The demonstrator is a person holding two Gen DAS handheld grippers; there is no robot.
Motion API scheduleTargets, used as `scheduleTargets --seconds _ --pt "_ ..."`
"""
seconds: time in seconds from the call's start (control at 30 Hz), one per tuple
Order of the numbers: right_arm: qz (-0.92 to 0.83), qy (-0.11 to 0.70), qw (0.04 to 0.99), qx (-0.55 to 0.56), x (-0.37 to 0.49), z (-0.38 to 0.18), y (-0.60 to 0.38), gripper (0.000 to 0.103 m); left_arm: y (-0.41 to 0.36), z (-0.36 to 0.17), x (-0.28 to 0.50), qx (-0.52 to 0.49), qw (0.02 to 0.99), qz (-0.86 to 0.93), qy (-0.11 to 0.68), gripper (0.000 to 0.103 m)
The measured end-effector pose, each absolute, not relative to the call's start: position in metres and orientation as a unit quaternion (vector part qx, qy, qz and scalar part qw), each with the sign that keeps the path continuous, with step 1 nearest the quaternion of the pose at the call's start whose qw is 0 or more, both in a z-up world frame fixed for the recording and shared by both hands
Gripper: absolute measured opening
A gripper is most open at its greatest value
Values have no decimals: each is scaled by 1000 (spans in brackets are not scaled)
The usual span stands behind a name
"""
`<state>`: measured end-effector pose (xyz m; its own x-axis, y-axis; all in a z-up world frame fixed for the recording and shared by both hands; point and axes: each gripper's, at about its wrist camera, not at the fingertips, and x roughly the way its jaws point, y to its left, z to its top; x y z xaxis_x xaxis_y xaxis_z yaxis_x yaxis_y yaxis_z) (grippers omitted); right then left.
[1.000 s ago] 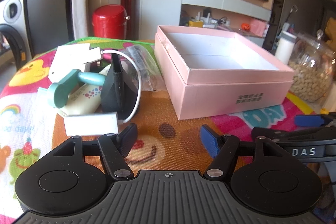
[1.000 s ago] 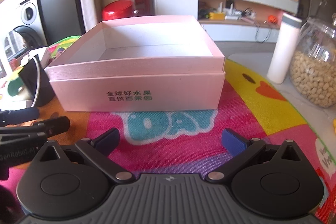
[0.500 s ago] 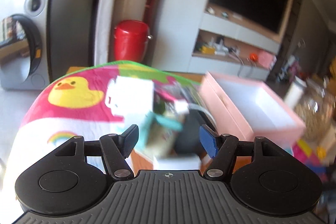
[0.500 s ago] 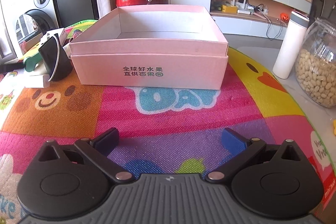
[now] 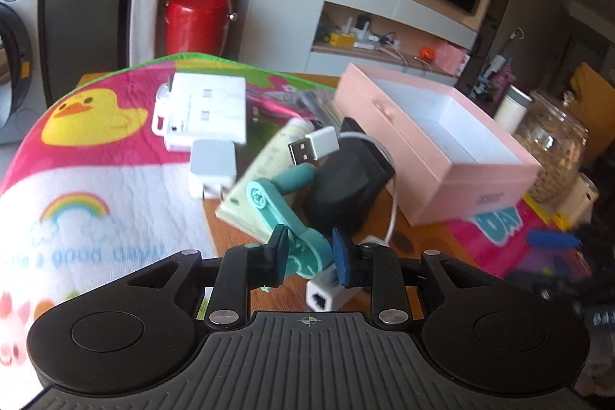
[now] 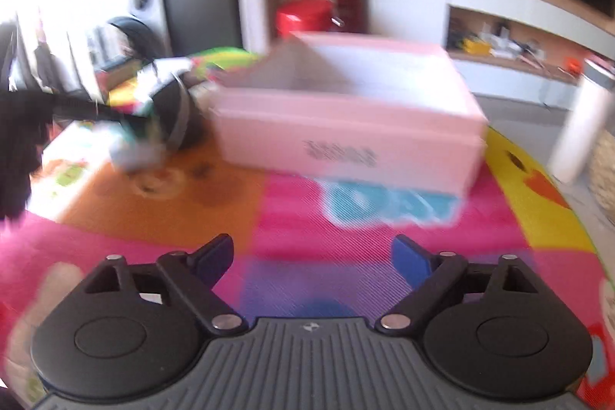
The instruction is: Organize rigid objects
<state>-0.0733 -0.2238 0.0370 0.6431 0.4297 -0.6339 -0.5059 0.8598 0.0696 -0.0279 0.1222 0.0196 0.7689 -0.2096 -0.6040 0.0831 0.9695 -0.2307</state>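
Between left gripper (image 5: 307,252) pads: teal hard-plastic crank-shaped tool (image 5: 286,214), clamped at its round end; judged light, stiff, slightly slick. Right gripper (image 6: 312,255) spread apart, holding nothing.

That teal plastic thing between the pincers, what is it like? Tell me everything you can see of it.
The teal tool looks like moulded plastic: a flat arm with a round ribbed hub and a rounder handle angling away towards the black pouch. Its near end sits between the left gripper fingers, which have closed on it. It lies tilted across a pale green tube, above a small white adapter. What it is for, I cannot tell.
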Motion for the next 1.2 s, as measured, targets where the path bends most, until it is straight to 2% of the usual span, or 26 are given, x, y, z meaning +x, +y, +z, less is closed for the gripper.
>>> scheduleTargets --seconds 0.07,0.13,0.2,0.37,0.53,0.57,0.6,0.73,0.97,1.0,1.1,1.13,1.2 --pt "283 316 903 -64 -71 46 -211 78 121 19 -53 -106 932 -97 333 28" --pt "308 294 902 -72 -68 57 -189 62 122 19 -71 -120 927 -109 339 28" --pt "329 276 900 -79 -61 68 -169 55 124 19 -84 -118 924 -118 344 29" --pt "359 248 896 -83 -37 85 -117 56 129 22 -96 -109 921 -113 356 30" --pt "353 294 883 -96 3 75 -56 54 136 28 -97 -118 928 -81 345 29" --pt "352 306 879 -103 8 72 -49 51 139 30 -98 -121 930 -77 339 29" --pt "350 323 873 -106 11 69 -45 39 142 33 -100 -125 932 -74 332 29" --pt "383 350 849 -95 -8 67 -69 28 156 41 -106 -153 938 -72 302 29" --pt "357 342 865 -80 -52 64 -161 28 128 35 -92 -147 931 -130 309 29" --pt "348 336 871 -84 -56 63 -172 32 120 34 -90 -140 929 -140 314 29" --pt "308 314 891 -110 -70 58 -199 57 99 31 -83 -125 923 -156 328 29" --pt "296 305 897 -117 -74 58 -207 62 95 31 -82 -121 923 -157 329 29" --pt "274 286 908 -135 -83 55 -221 64 90 31 -77 -117 924 -154 331 29"
